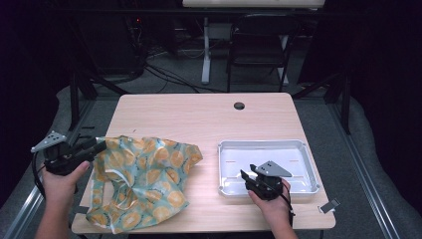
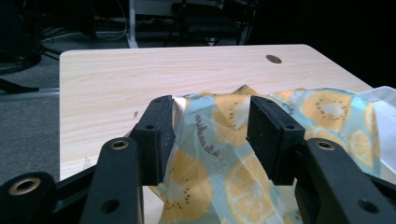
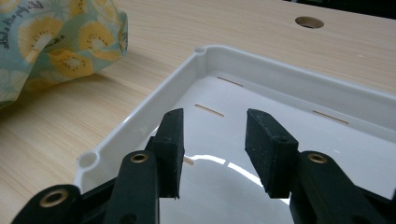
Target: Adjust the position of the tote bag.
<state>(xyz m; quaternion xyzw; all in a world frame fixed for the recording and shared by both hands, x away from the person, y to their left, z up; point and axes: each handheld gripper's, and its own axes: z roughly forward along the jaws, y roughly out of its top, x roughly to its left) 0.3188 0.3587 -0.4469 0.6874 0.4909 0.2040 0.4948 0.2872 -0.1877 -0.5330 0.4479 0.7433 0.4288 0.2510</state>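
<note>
**Lemon-print bag at the left jaws, tray under the right**

The crumpled lemon-print bag [image 1: 142, 181] lies on the desk [image 1: 199, 117], at about 9 o'clock from the white tray [image 1: 226, 149]. The left gripper [image 2: 210, 128] has its jaws apart, astride the bag's edge, pads not pressing. The right gripper [image 3: 212, 144] hangs over the tray's 6 o'clock rim, jaws apart, holding nothing.

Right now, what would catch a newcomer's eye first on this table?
The bag, teal with orange fruit slices, lies crumpled at the table's front left. The open left gripper has the bag's edge between its jaws. To the right sits a white tray, and the open right gripper hovers over its near edge with nothing between its jaws.
</note>
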